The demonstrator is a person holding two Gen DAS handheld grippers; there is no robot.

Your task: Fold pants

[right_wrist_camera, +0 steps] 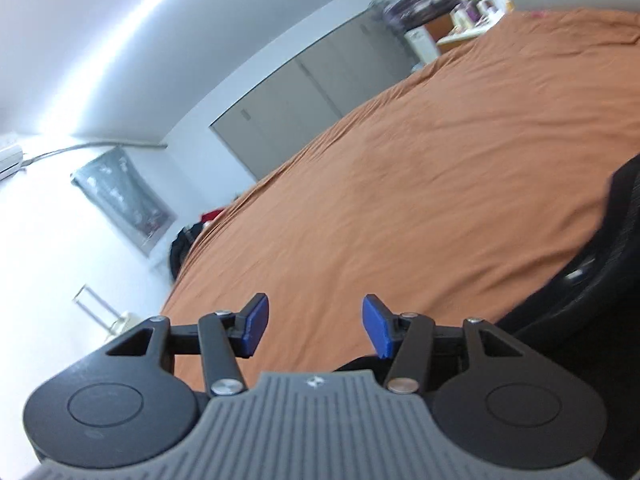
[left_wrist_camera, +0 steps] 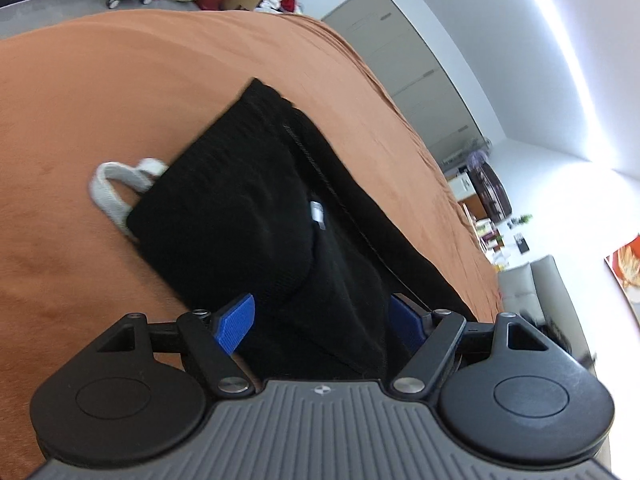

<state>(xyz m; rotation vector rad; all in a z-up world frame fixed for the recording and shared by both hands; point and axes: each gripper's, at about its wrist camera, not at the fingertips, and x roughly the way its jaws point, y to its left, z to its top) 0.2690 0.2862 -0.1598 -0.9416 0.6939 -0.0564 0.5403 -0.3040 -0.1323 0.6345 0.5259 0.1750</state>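
Left gripper (left_wrist_camera: 320, 322) jaws apart over folded black pants (left_wrist_camera: 256, 208) on the orange bedspread (left_wrist_camera: 120, 92); right gripper (right_wrist_camera: 316, 326) apart, empty, pants probably at its right edge.

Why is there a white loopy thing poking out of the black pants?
That is the pale drawstring. It sticks out in a loop from the side of the folded black pants onto the orange bedcover, so the bundle looks untidy. Nothing looks torn or spilled.
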